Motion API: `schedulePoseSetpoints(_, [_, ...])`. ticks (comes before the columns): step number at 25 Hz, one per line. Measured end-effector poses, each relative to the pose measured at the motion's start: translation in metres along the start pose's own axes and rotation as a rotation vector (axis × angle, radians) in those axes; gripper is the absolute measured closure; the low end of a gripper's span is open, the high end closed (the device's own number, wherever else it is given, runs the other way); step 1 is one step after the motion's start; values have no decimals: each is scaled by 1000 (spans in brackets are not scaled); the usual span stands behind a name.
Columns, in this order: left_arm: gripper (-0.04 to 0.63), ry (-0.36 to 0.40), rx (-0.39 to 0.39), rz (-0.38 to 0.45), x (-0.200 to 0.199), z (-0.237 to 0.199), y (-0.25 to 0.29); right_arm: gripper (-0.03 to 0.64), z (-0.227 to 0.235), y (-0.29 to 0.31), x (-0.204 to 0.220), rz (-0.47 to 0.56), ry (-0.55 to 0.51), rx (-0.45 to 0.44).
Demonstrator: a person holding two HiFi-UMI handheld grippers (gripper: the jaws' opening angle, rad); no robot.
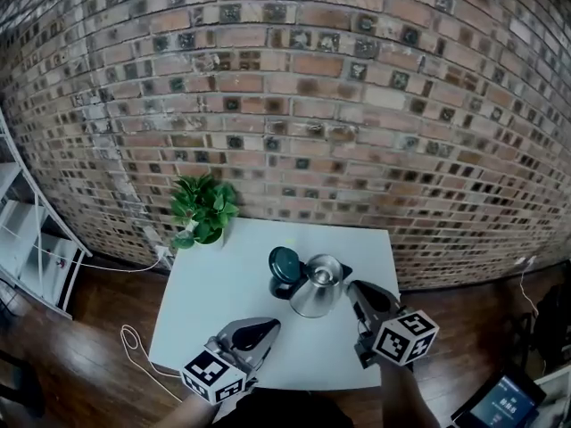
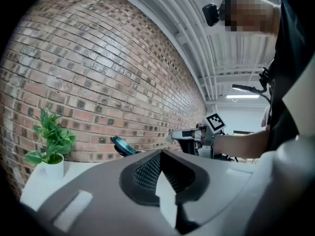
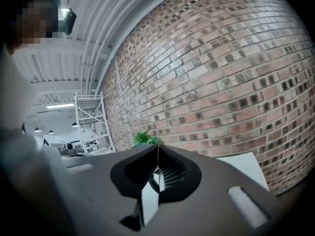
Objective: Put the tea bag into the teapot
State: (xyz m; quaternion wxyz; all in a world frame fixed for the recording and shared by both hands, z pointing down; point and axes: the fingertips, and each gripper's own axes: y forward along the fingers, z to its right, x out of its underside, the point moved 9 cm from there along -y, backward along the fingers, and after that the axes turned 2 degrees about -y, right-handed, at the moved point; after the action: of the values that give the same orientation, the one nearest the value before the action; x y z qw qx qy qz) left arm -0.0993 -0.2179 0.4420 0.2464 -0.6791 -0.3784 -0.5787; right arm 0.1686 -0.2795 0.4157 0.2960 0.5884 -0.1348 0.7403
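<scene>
A steel teapot (image 1: 317, 291) stands mid-table with its dark green lid (image 1: 285, 263) swung open to the left; the lid (image 2: 120, 145) also shows over the left jaws. My right gripper (image 1: 357, 292) is just right of the pot. Its jaws are shut (image 3: 157, 150), with a thin pale string (image 3: 157, 157) and a small white bit pinched in the seam. The tea bag itself is hidden. My left gripper (image 1: 260, 330) hovers at the table's front edge, left of the pot. Its jaws (image 2: 161, 154) are shut with nothing between them.
A small potted plant (image 1: 203, 210) stands at the far left corner of the white table (image 1: 223, 283), against the brick wall. White shelving (image 1: 31, 239) is on the left. A cable (image 1: 134, 341) lies on the wooden floor.
</scene>
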Motion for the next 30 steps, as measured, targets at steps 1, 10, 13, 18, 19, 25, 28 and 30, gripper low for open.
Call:
schedulePoseSetpoints(1, [594, 3, 2, 4, 2, -2, 3, 609, 4, 6, 5, -15, 3, 3])
schedulePoseSetpoints(10, [594, -40, -100, 6, 14, -24, 18, 609, 39, 63, 21, -137, -45, -28])
schedulePoseSetpoints(13, [594, -34, -117, 14, 11, -26, 20, 609, 44, 76, 28, -182, -63, -39])
schedulePoseSetpoints(18, [594, -22, -127, 11, 9, -27, 26, 609, 51, 92, 29, -218, -101, -47])
schedulePoseSetpoints(19, [594, -24, -130, 11, 9, -27, 26, 609, 52, 95, 29, -224, -105, -50])
schedulePoseSetpoints(25, [594, -39, -145, 21, 8, -32, 25, 603, 53, 102, 32, -263, -160, -64])
schedulePoseSetpoints(28, [594, -41, -140, 16, 11, -33, 26, 554, 54, 103, 34, -266, -146, -72])
schedulePoseSetpoints(30, [594, -41, -134, 12, 13, -34, 27, 530, 55, 104, 34, -267, -148, -68])
